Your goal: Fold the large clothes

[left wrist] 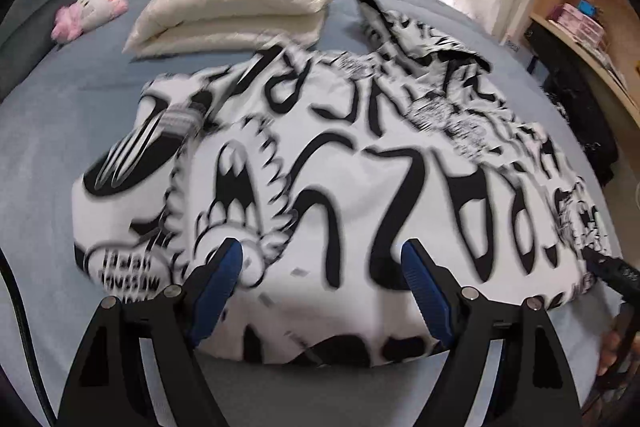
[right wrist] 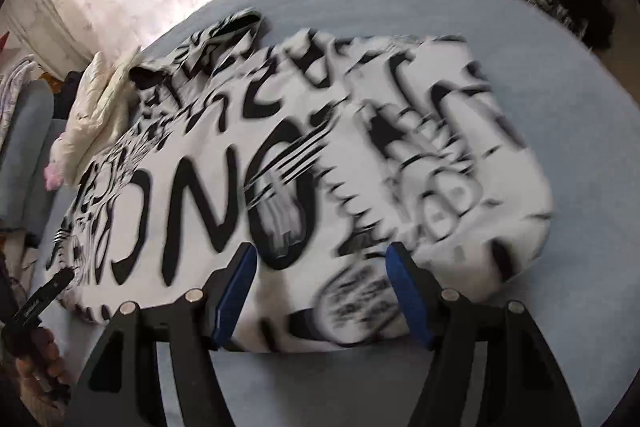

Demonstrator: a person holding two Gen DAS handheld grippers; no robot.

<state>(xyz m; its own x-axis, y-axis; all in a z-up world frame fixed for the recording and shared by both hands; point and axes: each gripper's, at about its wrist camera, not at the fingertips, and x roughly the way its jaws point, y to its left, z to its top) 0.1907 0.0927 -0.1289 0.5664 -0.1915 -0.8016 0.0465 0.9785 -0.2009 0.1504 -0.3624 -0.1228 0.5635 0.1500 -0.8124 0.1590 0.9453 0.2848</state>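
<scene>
Both the left gripper (left wrist: 322,263) and right gripper (right wrist: 320,267) hover with jaws apart, holding nothing, over a partly folded black-and-white printed garment (left wrist: 340,179) on the blue bed (left wrist: 60,131), apparently between folds, the near hem likely needing regrasping.

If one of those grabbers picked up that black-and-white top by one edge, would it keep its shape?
Probably not. The top lies in soft folds on the bed, so it would likely droop and unfold. It looks thick, perhaps heavy for one open left gripper; the right gripper is open too.
</scene>
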